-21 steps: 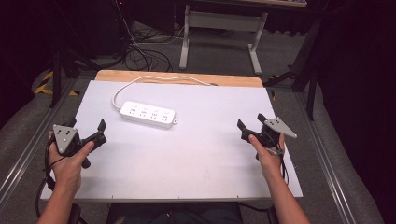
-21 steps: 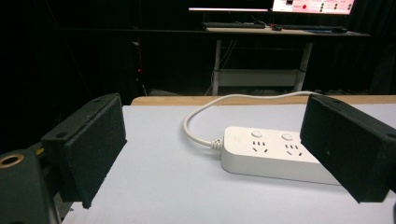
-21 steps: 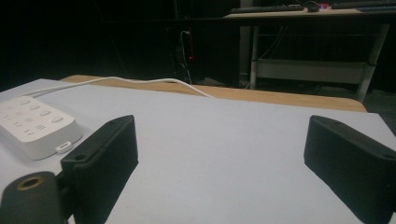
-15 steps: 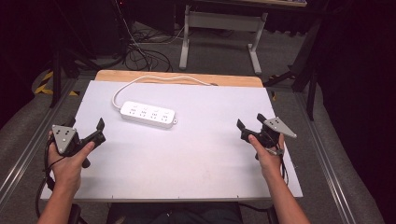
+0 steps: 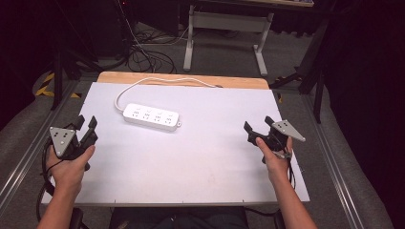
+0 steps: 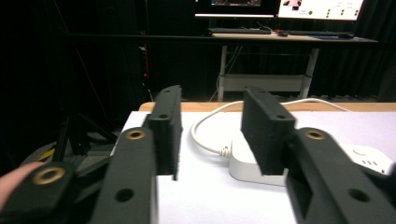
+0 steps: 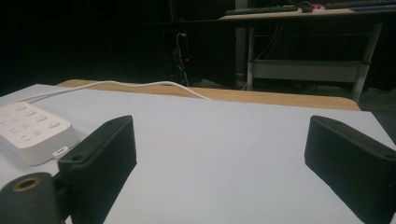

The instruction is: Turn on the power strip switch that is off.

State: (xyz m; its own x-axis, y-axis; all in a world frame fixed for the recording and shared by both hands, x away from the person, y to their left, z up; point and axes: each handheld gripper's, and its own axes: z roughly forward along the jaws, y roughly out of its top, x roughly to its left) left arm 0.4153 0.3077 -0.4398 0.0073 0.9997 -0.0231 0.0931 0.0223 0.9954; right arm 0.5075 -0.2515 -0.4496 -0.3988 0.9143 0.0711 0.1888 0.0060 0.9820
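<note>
High view: we are holding two grippers over a white worktop (image 5: 200,162). One white power strip (image 5: 151,117) is lying toward the back left, its cord (image 5: 157,81) looping to the far edge; no writing is readable on it. The left gripper (image 5: 85,123) is hovering with fingers apart and empty. The right gripper (image 5: 257,126) is also holding its fingers spread wide, gripping nothing.

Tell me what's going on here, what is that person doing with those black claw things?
A person sits at a white table holding a two-jaw gripper in each hand. The left gripper and the right gripper are both open and hold nothing. Between them, toward the far side, a white power strip lies flat, its cord curling off the back edge. Nobody is touching it.
</note>
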